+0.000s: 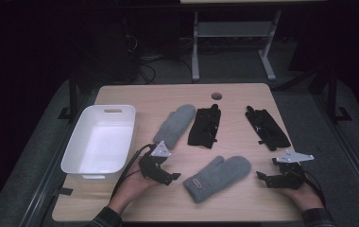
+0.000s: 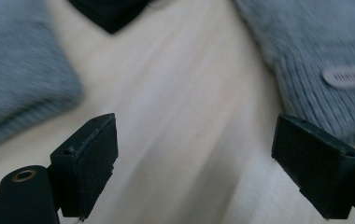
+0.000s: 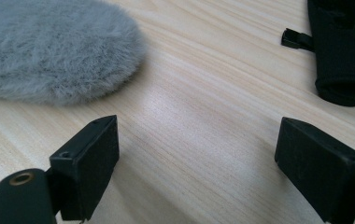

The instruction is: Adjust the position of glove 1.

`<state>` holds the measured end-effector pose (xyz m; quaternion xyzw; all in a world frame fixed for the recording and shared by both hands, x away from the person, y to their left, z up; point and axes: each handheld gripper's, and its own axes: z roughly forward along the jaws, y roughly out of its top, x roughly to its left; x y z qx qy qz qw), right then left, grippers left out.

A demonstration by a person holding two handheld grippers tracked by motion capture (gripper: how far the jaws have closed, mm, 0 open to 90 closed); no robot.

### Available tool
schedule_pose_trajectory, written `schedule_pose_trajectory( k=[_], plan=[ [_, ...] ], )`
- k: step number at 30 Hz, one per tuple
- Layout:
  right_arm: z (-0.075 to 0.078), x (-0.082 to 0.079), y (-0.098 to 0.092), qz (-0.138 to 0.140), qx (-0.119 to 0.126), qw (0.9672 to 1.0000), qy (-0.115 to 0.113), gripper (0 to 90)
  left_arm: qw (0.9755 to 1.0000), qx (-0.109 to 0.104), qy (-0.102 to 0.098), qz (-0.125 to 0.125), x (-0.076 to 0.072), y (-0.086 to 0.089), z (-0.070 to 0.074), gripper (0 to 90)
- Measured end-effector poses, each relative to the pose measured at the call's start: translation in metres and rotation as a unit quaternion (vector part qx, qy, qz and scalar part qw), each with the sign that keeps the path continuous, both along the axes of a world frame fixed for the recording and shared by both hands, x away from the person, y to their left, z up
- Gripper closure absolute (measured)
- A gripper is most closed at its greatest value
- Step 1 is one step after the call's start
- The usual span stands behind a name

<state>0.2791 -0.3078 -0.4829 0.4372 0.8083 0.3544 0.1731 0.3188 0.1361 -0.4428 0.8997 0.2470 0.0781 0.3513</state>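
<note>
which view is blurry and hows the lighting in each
Left gripper view: motion-blurred, the grey mittens smeared. Right gripper view: sharp wood grain on the table, evenly lit. High view: table bright, surroundings dark, white bin slightly overexposed.

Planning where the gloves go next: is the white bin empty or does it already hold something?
Empty. The high view shows the white bin with a bare white floor; all four gloves lie on the table.

This looks like a lab or test room rather than a home. A plain wooden table (image 1: 182, 94) stands on grey carpet (image 1: 229, 66) in dim light. At twelve o'clock, loose cables (image 1: 144, 59) lie on the floor, and at one o'clock stands the metal frame of another desk (image 1: 234, 33).
</note>
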Motion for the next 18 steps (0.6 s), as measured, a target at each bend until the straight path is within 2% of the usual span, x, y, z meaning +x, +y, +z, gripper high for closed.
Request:
schedule_pose_trajectory(
  k=[2,6,9,15,18],
  plan=[
    [0.000,0.000,0.000,0.000,0.000,1.0000,0.000,13.5,0.9998,-0.006,-0.003,0.017,0.006,0.000,0.006,13.9],
    [0.000,0.000,0.000,0.000,0.000,1.0000,0.000,13.5,0.9993,-0.013,-0.012,0.032,0.019,-0.001,0.017,14.6],
    [0.000,0.000,0.000,0.000,0.000,1.0000,0.000,13.5,0.9984,-0.027,-0.019,0.046,0.030,-0.005,0.025,15.1],
    [0.000,0.000,0.000,0.000,0.000,1.0000,0.000,13.5,0.9967,-0.022,-0.035,0.069,0.055,-0.016,0.030,16.0],
    [0.000,0.000,0.000,0.000,0.000,1.0000,0.000,13.5,0.9960,-0.020,-0.033,0.081,0.068,-0.019,0.031,16.5]
  ],
)
